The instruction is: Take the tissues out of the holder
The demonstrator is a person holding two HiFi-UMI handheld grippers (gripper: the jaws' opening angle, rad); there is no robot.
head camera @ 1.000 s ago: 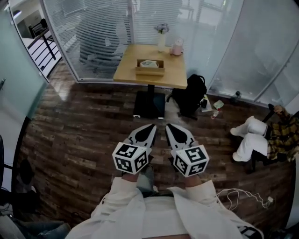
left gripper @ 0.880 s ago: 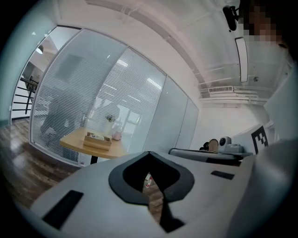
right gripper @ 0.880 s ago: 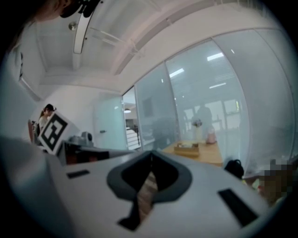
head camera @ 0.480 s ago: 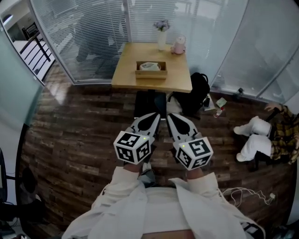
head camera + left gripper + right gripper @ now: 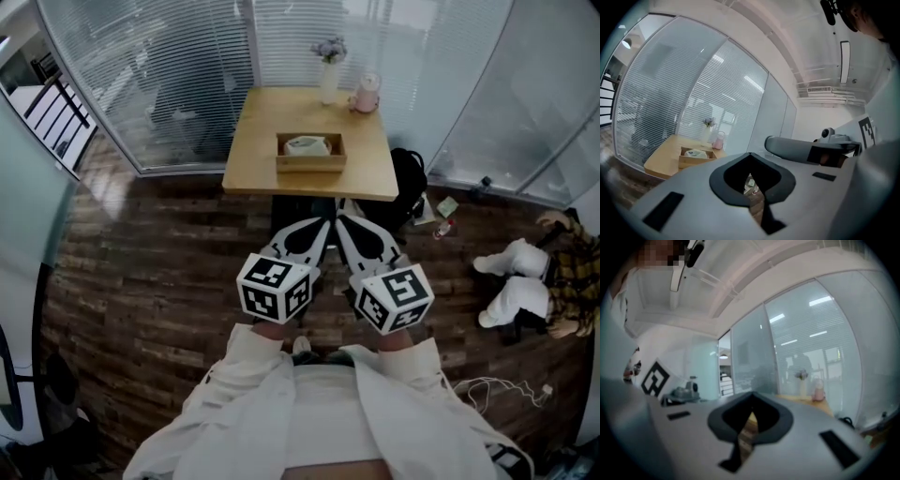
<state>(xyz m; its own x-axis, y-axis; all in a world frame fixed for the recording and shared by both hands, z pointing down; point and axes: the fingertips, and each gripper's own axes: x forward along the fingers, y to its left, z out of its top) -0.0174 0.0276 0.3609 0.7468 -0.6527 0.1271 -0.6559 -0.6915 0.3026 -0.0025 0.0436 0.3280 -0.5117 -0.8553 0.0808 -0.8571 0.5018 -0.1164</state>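
Left tool (image 5: 320, 225) well short of holder (image 5: 310, 163)

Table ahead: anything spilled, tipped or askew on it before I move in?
Nothing stands out. The wooden holder sits flat near the middle of the table with the tissues inside, and the vase and pink jug stand upright at the far edge. No spill shows.

Head view: high above, facing forward and steeply down; tabletop (image 5: 253, 159) far off, upper centre of frame. Left gripper view: low, tilted up along its jaws; same tabletop small at middle left, holder (image 5: 696, 157) on it. Right gripper view: low, tilted up; tabletop edge at middle right. All three share tabletop, vase (image 5: 329, 82), blinds (image 5: 187, 66).
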